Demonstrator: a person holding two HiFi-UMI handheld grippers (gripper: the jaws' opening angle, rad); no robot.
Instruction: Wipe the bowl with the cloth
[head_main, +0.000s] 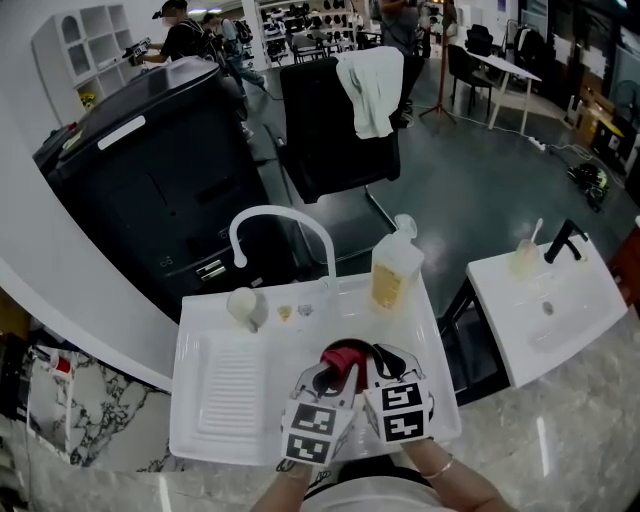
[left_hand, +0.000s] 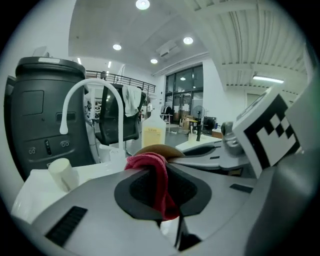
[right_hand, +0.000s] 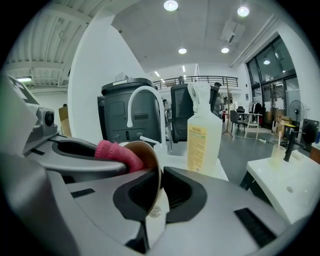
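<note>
L fingers (left_hand: 132, 194) pinch cloth (left_hand: 156, 170) in bowl (right_hand: 145, 156); R fingers (right_hand: 187, 194) grip rim.

Head view looks steeply down on the sink (head_main: 200, 330). Both gripper views sit low and close, facing the faucet (left_hand: 92, 84) and bottle (right_hand: 202, 137).

White sink (head_main: 200, 430) with ribbed drainboard at left, set in marble counter (head_main: 560, 440). At back rim: arched white tap (head_main: 283, 213), pale cup (head_main: 243, 305) just left of it, yellowish bottle (head_main: 396, 268) to the right. Behind, large black bin (head_main: 150, 180) and black chair (head_main: 335, 140) draped with white towel (head_main: 370, 88). Further right, well apart, second sink (head_main: 560, 310) with black tap (head_main: 565, 240). Far back, people among desks.
</note>
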